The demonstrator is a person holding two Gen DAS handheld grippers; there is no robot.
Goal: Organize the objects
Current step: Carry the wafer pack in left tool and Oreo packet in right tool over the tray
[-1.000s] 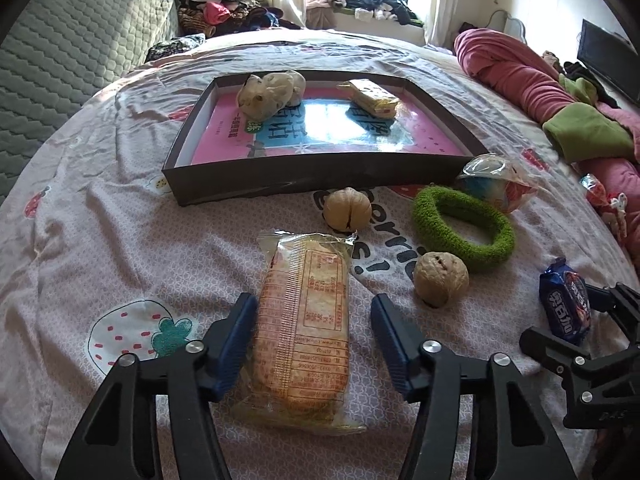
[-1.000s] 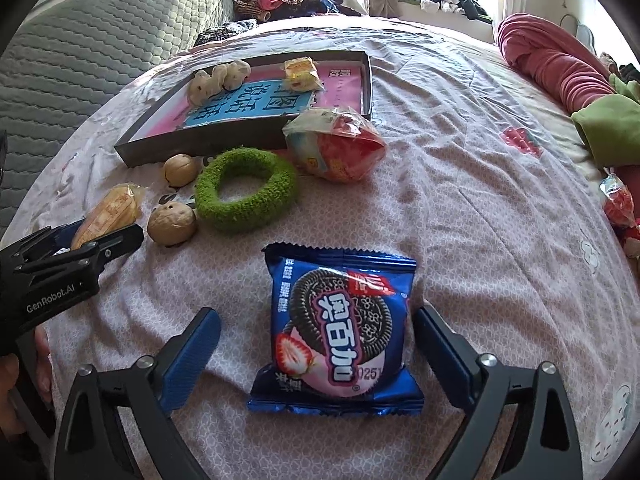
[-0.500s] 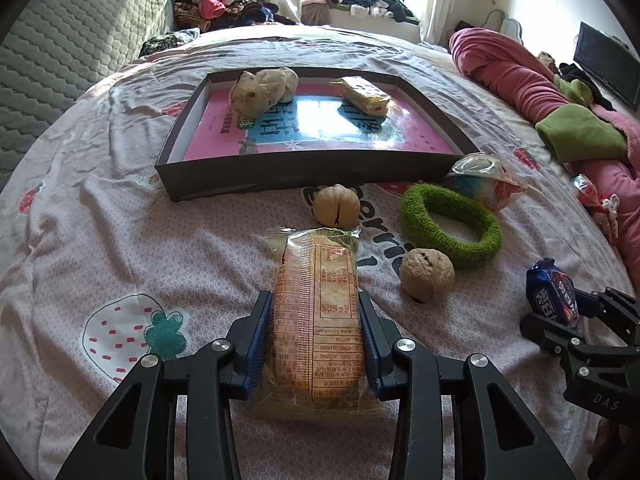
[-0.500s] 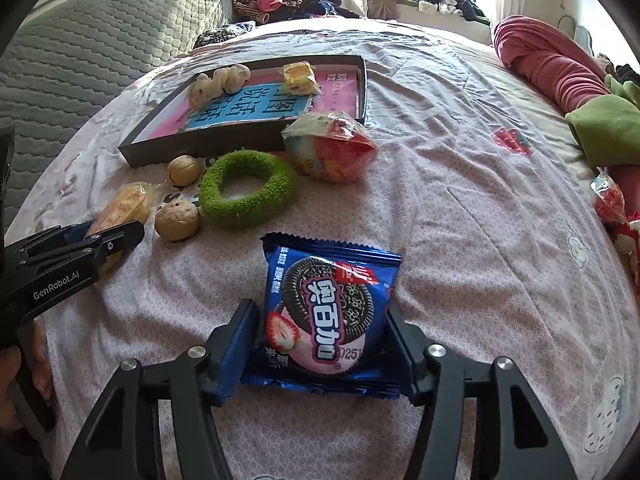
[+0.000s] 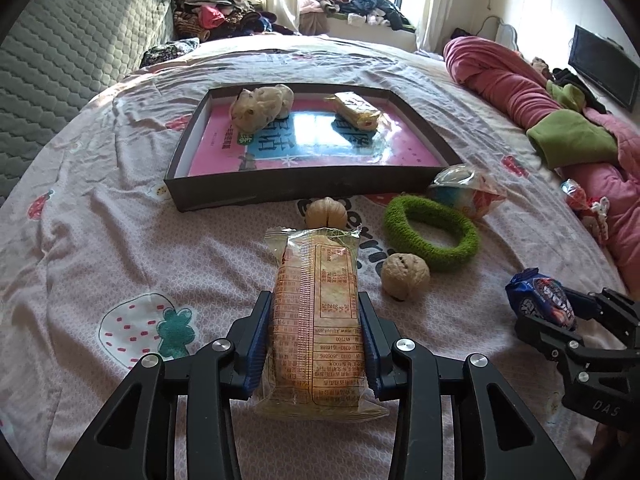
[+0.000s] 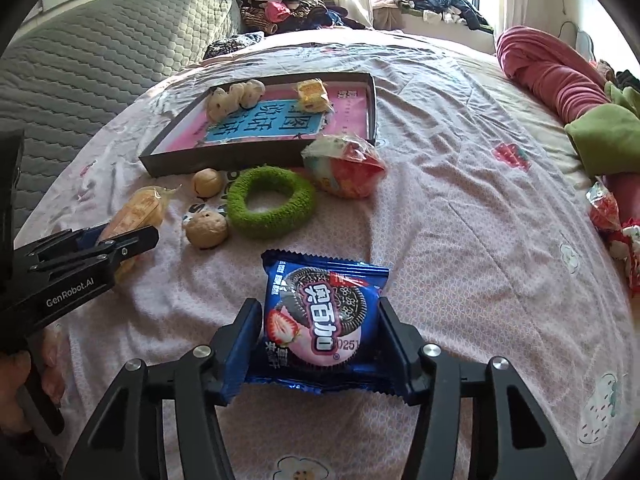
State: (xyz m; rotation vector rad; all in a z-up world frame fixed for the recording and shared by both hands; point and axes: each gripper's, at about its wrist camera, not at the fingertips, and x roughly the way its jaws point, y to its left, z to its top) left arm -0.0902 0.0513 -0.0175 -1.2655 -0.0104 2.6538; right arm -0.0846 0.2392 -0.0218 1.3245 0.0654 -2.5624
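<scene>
Left hand-held gripper (image 5: 316,334) is gripping the cracker pack (image 5: 316,320), pads pressing on both long sides; pack is sitting lengthwise between the fingers, its far end pointing toward the tray (image 5: 280,192), directly in front of the tray's front wall.

Right hand-held gripper (image 6: 320,344) is clamping the blue cookie pack (image 6: 322,316), pads tight on its left and right edges. Pack is in front of the tray and off toward its right corner, well apart from it; can't tell whether it is resting on the bed (image 6: 460,200) or clear of it.

Tray is lying flat on the bed, holding a pink-and-blue printed sheet, a bag of pale round snacks (image 5: 260,106) at its back left, and a small yellow wrapped bar (image 5: 354,110) at back right.

In front of the tray:
- one walnut (image 5: 326,213) lying just before the front wall, beside the far end of the cracker pack
- green ring (image 5: 430,232) lying off the front right corner
- second walnut (image 5: 405,277) sitting just beside the ring, on the side away from the tray
- wrapped red-and-white snack (image 6: 344,166) touching the tray's front right corner

A hand (image 6: 18,384) is holding the left gripper's handle.
</scene>
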